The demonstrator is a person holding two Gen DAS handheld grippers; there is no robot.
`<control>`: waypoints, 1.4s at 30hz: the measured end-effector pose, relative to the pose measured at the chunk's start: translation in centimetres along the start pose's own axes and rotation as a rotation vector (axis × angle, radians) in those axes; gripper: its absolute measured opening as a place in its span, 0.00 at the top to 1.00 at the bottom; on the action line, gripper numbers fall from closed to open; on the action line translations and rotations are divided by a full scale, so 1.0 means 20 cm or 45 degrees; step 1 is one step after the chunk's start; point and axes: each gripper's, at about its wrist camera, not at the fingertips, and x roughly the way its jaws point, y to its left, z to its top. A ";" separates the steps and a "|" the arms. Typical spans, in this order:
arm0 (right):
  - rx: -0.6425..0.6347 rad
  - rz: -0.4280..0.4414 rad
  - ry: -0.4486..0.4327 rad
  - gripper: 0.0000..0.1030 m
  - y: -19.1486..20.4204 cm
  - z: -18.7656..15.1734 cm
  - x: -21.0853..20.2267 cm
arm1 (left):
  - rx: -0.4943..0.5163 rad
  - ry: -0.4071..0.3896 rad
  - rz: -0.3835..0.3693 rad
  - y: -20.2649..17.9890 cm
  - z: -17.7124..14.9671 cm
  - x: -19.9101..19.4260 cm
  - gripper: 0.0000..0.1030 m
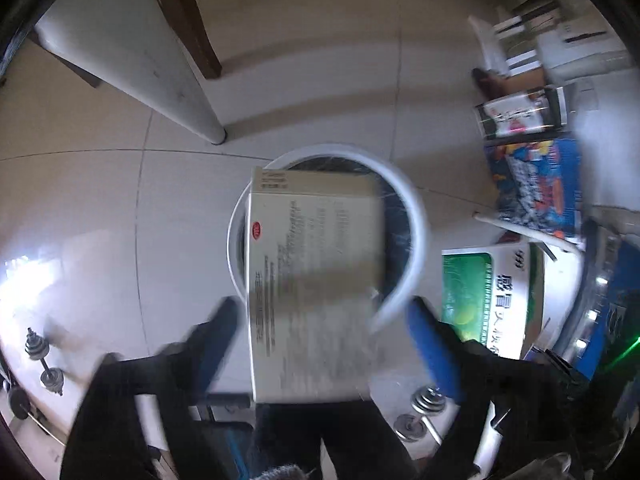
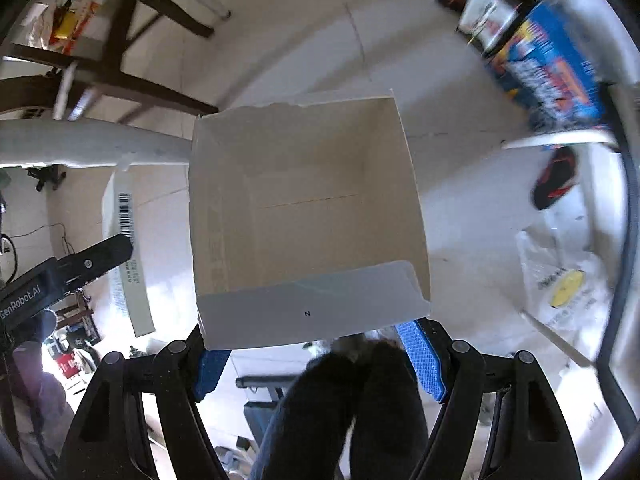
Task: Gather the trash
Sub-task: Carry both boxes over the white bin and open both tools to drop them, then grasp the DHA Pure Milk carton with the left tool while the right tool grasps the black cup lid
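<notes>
Your left gripper (image 1: 320, 344), fingers spread, has a beige printed carton (image 1: 312, 280) between them over the round white bin (image 1: 416, 216). Your right gripper (image 2: 320, 356) pinches an open white cardboard box (image 2: 308, 216); blue packages (image 2: 548, 68) lie rightward.

Motion blur, fisheye edge bending, floor (image 1: 80, 208) glare lower left.

Both handheld tools share one build: the left gripper (image 1: 324, 344) and right gripper (image 2: 316, 356) have black linkage arms with round pivot screws and blue, fine-ribbed fingertip pads (image 2: 424, 360). White "GenRobot.AI" lettering marks the left tool's black body.
</notes>
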 end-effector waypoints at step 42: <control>-0.154 -0.208 -0.178 0.00 0.22 -0.28 -0.93 | 0.036 -0.172 0.227 -0.18 -0.59 -1.08 0.00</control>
